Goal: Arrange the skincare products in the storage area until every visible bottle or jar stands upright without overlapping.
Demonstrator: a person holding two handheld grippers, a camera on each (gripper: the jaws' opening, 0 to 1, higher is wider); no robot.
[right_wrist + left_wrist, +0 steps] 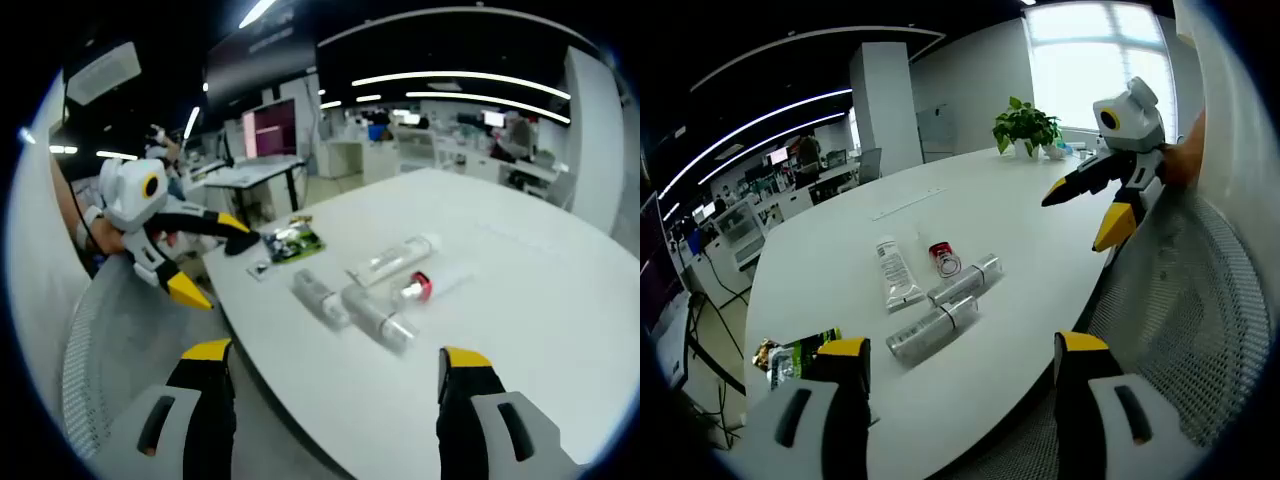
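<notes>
Nearest in the left gripper view, the left tongs point(960, 370) rise from the bottom with jaws spread wide and nothing between them, hanging over the near rim of the white desk point(1040, 230) where it meets a mesh chair back point(1200, 310). Just inside that rim, going left to right, lie a green and gold sachet point(800, 357), a white tube point(897, 272), two clear bottles on their sides, one nearer point(932, 328) and one farther point(965, 281) and close beside each other, and a small red-capped jar point(942, 256) tipped over just behind them. Beyond this cluster the desk runs bare to a potted plant point(1025, 125) at its far edge. At the right, the right tongs point(1095, 210) hang above the desk edge, jaws parted and empty. In the right gripper view, the right tongs point(335, 375) stand equally wide over the near edge, with the left tongs point(215, 265) at the left beside the sachet point(290, 242), and open desk stretching away to the right of the bottles.
</notes>
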